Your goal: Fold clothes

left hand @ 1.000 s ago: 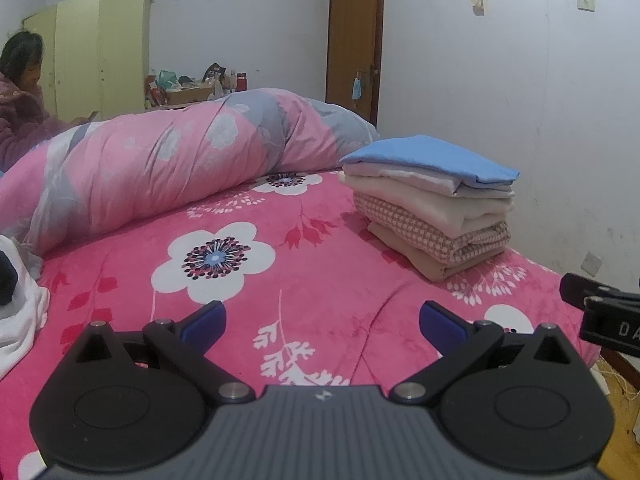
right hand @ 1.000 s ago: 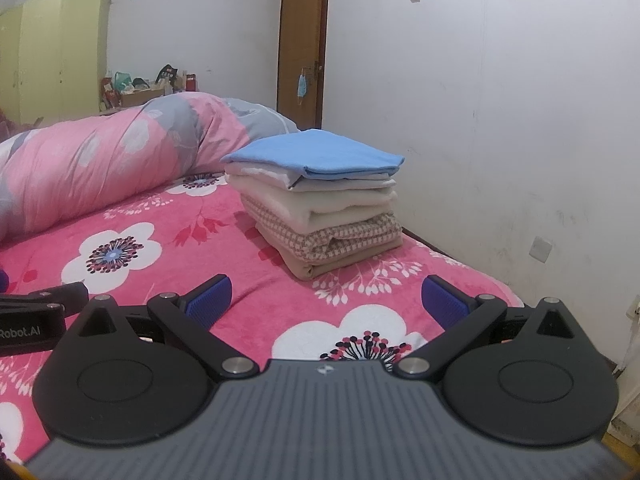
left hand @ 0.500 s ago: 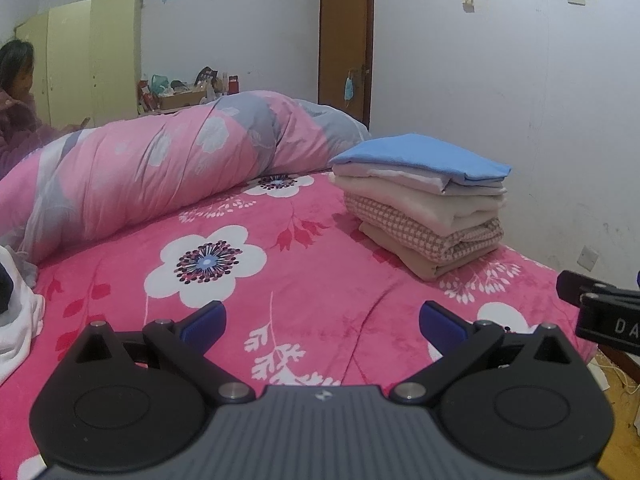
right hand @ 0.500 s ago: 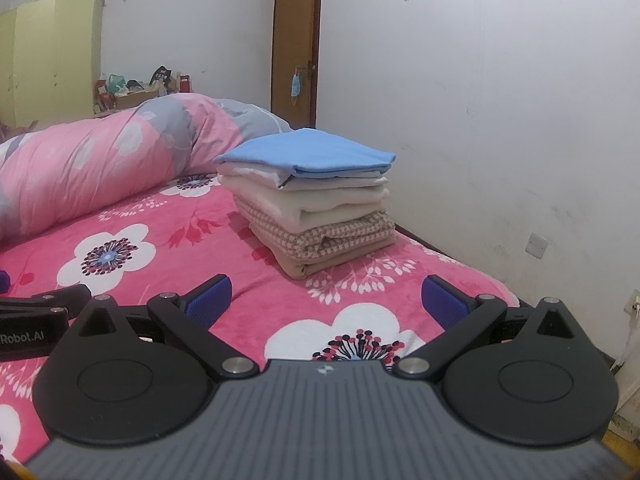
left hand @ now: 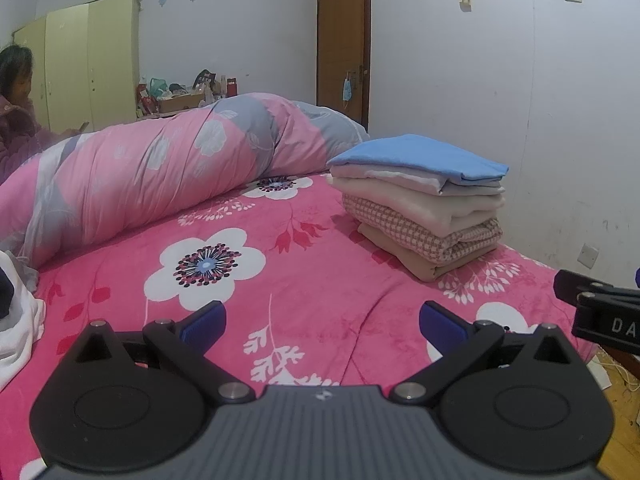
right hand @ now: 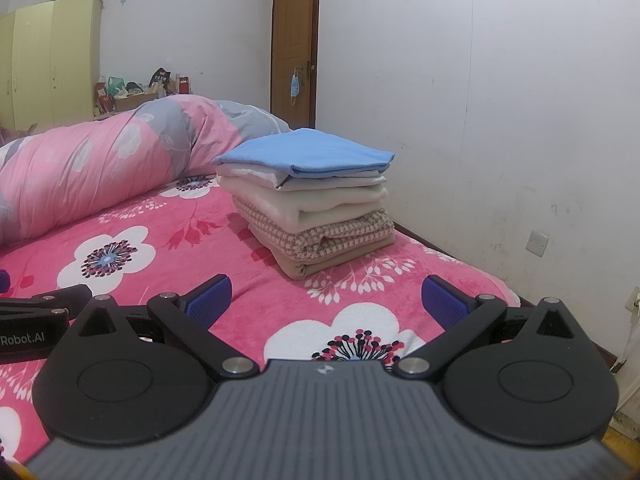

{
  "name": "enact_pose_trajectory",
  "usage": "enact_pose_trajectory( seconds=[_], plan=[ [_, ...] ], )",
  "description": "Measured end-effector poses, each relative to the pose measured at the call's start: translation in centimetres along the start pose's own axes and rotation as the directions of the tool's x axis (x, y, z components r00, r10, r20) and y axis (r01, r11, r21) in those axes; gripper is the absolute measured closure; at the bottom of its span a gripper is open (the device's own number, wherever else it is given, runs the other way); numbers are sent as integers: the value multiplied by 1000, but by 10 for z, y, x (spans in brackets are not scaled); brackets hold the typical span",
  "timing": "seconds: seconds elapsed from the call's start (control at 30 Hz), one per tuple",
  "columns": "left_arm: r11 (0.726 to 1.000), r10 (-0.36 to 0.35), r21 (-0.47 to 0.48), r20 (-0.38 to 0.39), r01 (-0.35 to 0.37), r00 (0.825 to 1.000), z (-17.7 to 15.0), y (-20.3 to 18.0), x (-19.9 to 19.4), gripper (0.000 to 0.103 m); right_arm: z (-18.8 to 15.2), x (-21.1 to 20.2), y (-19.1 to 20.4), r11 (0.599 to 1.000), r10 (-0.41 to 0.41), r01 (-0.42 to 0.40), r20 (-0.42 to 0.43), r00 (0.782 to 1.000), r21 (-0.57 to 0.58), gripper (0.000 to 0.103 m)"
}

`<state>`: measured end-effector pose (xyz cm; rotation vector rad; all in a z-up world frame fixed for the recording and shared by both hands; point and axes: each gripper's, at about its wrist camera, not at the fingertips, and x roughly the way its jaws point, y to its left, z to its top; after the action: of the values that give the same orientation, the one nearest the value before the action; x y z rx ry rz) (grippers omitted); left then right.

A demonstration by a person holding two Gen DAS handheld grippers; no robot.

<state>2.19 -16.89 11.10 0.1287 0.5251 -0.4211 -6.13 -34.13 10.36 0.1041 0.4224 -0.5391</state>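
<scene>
The left gripper [left hand: 322, 324], a black two-finger tool with blue ribbed pads, is hovering low over the bed with its fingers spread wide and nothing between them. The right gripper [right hand: 326, 296], built the same way, is hovering alongside it, likewise gaping wide and gripping nothing. Each tool is showing at the edge of the other's view: the right one as a black lettered bar at the right edge of the left wrist view, the left one as a black bar at the left edge of the right wrist view.

A neat stack of folded clothes [left hand: 424, 204] is sitting on the far right part of the bed, close to the white wall [left hand: 520, 100], well ahead of both grippers. A light blue folded piece [right hand: 308, 154] is lying on top, with white and cream pieces under it, then a pink-and-white checked piece, and a tan piece at the bottom.

The bed is wearing a bright pink fleece cover with large white flowers [left hand: 320, 264]. A long rolled quilt in pink and grey with pale flowers [left hand: 160, 168] is lying across the far side, behind the stack. A loose white garment [left hand: 16, 332] is bunching at the left edge of the left wrist view, apart from the stack.

A brown wooden door [right hand: 294, 44] is standing shut behind the bed, and pale yellow wardrobes [left hand: 92, 60] are lining the far left. A person [left hand: 16, 120] is sitting at the far left edge beyond the quilt.
</scene>
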Motion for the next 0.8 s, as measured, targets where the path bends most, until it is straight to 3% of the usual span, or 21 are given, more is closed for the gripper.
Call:
enact_pose_trajectory(
  seconds=[0.8],
  plan=[
    [1000,1,-5,4,-1,1000,0,3,-2,0,1,-1,4,1000,3,-3,2,1000,-6,1]
  ],
)
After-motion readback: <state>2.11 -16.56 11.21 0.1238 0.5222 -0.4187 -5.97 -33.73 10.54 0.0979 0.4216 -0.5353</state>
